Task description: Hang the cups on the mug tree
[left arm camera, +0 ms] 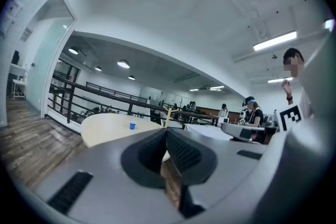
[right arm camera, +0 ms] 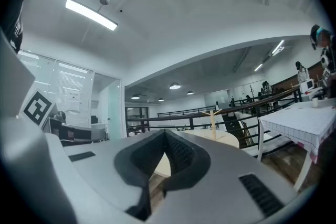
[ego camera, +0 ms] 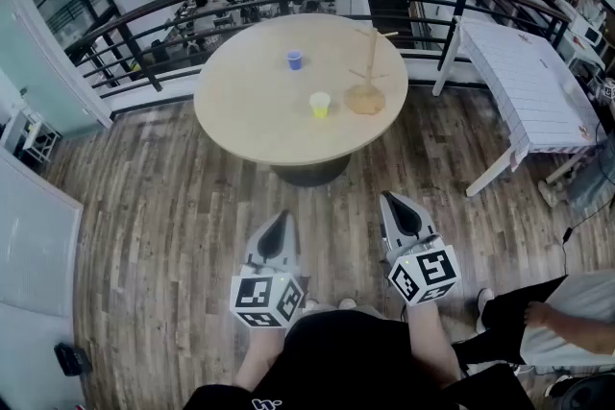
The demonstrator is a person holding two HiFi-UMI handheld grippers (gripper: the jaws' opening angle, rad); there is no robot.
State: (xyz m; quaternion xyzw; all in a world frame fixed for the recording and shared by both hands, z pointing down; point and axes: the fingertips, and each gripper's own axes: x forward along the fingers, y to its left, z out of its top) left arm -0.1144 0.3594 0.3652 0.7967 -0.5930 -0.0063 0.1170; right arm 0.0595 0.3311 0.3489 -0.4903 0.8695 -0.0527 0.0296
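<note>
- Two cups stand on the round beige table (ego camera: 240, 101). One is a blue cup (ego camera: 295, 60) toward the far side, and the other is a yellow cup (ego camera: 320, 105) nearer the person. They are apart from each other, both upright and plain-coloured.
- One wooden mug tree (ego camera: 366, 77) stands on the same table, just right of the yellow cup. Its pegs are bare, and neither cup hangs on it.
- There are two grippers, both held low over the wood-plank floor (ego camera: 163, 226), well short of the table.
- The left gripper (ego camera: 281, 218) has its jaws pressed together with nothing between them. In its own view the blue cup and the table lie beyond the jaw tips.
- The right gripper (ego camera: 394, 205) also has its jaws fully together and holds nothing. Its own view shows the mug tree ahead, above the jaw tips.
- Each gripper carries one marker cube (ego camera: 267, 300) printed with black-and-white square patterns, which are codes rather than letters.
- One white rectangular table (ego camera: 528, 82) stands to the right of the round one.
- One black railing (ego camera: 144, 24) curves behind the round table.
- A seated person's leg (ego camera: 509, 317) shows at lower right.
</note>
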